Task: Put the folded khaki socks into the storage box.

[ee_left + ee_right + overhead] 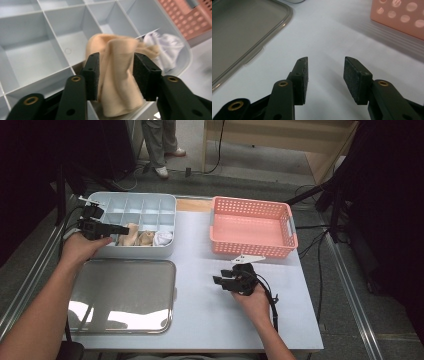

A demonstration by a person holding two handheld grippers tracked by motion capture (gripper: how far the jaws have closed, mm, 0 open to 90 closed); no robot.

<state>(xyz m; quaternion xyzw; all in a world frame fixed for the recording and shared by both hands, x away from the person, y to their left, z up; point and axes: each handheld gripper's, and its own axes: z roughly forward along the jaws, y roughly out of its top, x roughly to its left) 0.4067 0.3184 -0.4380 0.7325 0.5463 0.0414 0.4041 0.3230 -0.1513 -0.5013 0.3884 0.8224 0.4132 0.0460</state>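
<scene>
Your left hand-held gripper is over the near row of the organizer, its jaws partly apart with the beige sock between them. The pads lie along its sides, but whether they press on it you can't tell from here. A second beige sock and a white sock sit in the cells just beyond it. The pink basket looks empty, so the sorting seems nearly done. Your left forearm reaches forward, the gripper level. Your right hand-held gripper rests on the bench, open and empty, with the basket just ahead and the lid off to one side.
</scene>
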